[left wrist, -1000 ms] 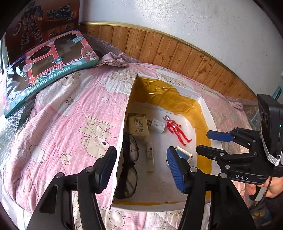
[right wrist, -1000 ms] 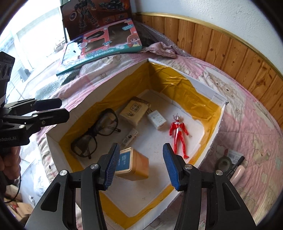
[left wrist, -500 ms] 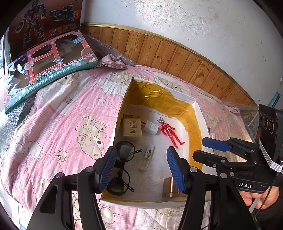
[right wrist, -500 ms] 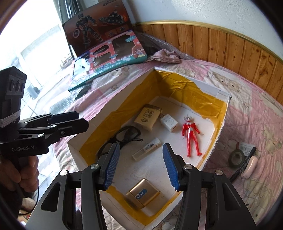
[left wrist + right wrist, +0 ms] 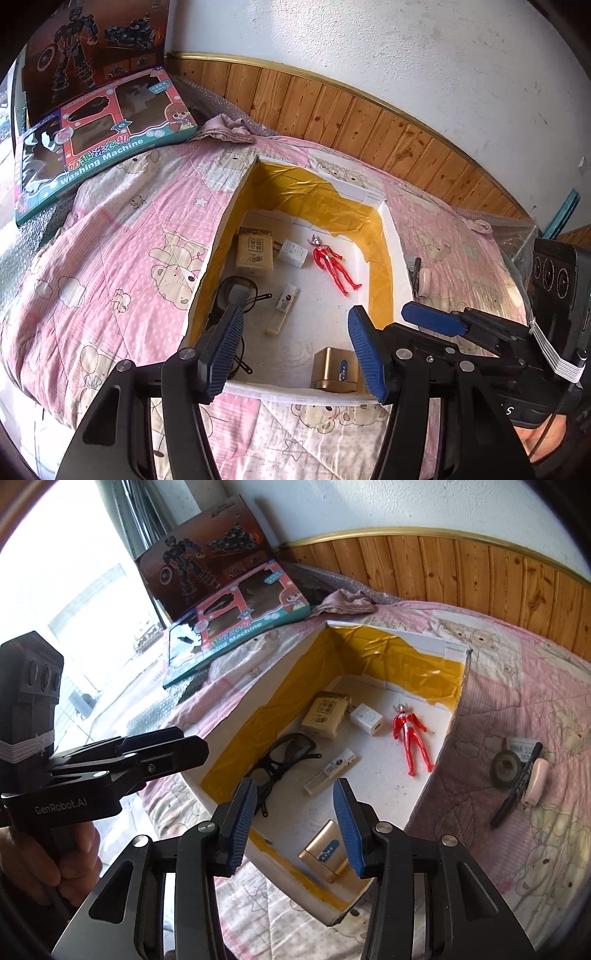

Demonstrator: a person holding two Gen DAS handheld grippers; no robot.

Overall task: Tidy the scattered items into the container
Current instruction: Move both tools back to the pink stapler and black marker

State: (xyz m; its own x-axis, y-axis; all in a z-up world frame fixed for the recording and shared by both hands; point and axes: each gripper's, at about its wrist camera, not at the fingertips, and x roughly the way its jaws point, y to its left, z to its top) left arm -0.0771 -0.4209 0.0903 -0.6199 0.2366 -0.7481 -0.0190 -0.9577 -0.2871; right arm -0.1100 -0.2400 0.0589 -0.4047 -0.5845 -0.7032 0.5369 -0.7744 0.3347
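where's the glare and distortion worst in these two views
Right wrist view: the window at upper left is blown out to white, and the wood wall panelling bows from fisheye curvature. Left wrist view: evenly lit, yellow lining of the box shines, dark corners vignette the frame.

This is a home bedroom — most likely a child's. A bed (image 5: 110, 258) fills most of both views, covered with a pink quilt (image 5: 517, 701) printed with teddy bears and stars. Behind it, across the upper part of the frame, runs wooden wainscoting (image 5: 351, 114) with a gold trim under a rough white plaster wall (image 5: 369, 44). At the upper left lie two toy boxes — a "Washing Machine" playset box (image 5: 96, 144) and a dark robot-figure box (image 5: 207, 565). Bright daylight comes through a window (image 5: 74, 609) at the left of the right wrist view.
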